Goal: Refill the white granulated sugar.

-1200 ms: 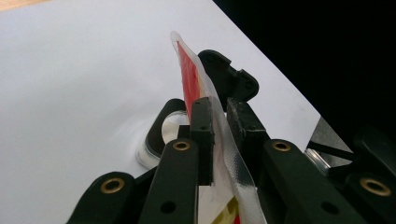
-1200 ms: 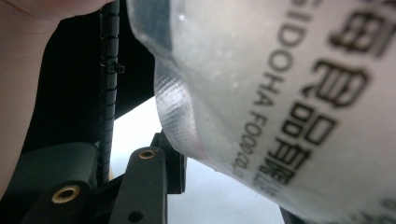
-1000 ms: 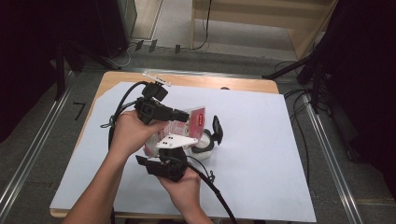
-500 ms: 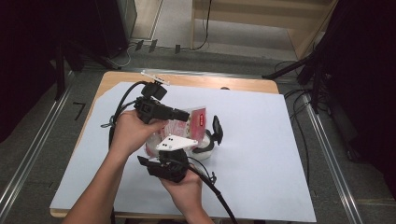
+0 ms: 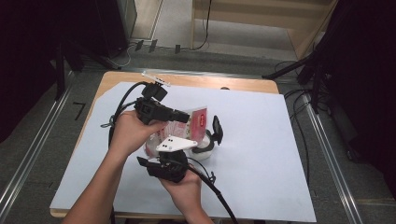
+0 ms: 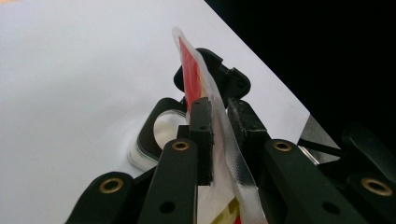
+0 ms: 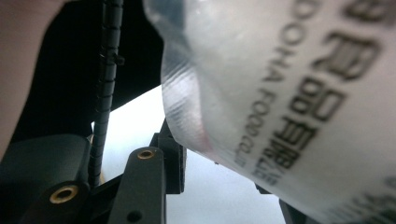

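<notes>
Two claws had hold of one snack packet [image 5: 187,126] above the middle of the white tabletop [image 5: 261,154]. My left claw [image 6: 219,140] was clamped on the packet's sealed edge, the clear crimped strip pinched flat between its pads. My right claw [image 5: 180,154] sat just near of it, close against the packet's lower part; in the right claw view the printed film [image 7: 289,102] hung across the gap, one pad [image 7: 175,158] beside it, and I could not tell whether that claw was actually biting or only touching. Below and right of the packet lay a small round black dish with a handle [image 5: 210,140], resting on the tabletop.

The risk I judged greatest was the slick film slipping out of whichever grip was weaker if I pulled the claws apart. A sudden tear could also have flung the contents past the dish, and a downward jerk might have knocked the dish aside.
</notes>
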{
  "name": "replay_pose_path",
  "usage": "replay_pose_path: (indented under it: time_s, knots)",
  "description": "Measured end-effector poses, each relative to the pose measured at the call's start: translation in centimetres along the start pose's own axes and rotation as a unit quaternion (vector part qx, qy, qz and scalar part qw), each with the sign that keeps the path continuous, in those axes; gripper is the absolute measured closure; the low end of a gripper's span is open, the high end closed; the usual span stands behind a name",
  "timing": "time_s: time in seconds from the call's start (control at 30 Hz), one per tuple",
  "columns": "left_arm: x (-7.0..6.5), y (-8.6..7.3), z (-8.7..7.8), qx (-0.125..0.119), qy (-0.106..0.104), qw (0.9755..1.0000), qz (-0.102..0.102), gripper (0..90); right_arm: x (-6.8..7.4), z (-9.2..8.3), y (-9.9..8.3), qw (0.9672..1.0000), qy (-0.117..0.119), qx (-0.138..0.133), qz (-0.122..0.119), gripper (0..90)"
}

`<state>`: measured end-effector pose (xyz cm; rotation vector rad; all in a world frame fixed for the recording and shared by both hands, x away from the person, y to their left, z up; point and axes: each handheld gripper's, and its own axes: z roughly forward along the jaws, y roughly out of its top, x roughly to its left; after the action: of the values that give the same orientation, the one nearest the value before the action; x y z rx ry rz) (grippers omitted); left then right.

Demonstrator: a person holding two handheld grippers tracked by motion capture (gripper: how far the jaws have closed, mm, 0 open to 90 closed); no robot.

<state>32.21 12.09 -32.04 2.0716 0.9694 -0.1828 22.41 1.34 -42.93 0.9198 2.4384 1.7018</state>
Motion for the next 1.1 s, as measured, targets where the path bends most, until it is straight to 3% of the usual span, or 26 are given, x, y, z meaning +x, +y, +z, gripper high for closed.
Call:
replay_pose_path:
  time_s: [0.3, 0.53, 0.67, 1.1]
  knots:
    - [0.0, -0.3, -0.7, 0.026, -0.006, 0.9996, -0.007, 80.9, -0.1, 0.5, -1.0, 0.9999, -0.002, 0.015, -0.005, 62.1]
    - [0.4, -0.4, -0.6, 0.051, -0.014, 0.9986, 0.003, 79.8, -0.2, 1.0, -1.8, 0.9996, -0.002, 0.027, -0.011, 60.6]
    - [0.5, -0.5, -0.4, 0.056, -0.014, 0.9983, 0.010, 79.1, -0.3, 1.2, -2.2, 0.9994, -0.004, 0.029, -0.016, 60.1]
    - [0.9, -0.7, 0.6, 0.069, -0.020, 0.9974, 0.007, 78.0, -1.0, 1.6, -3.4, 0.9987, -0.011, 0.040, -0.031, 59.5]
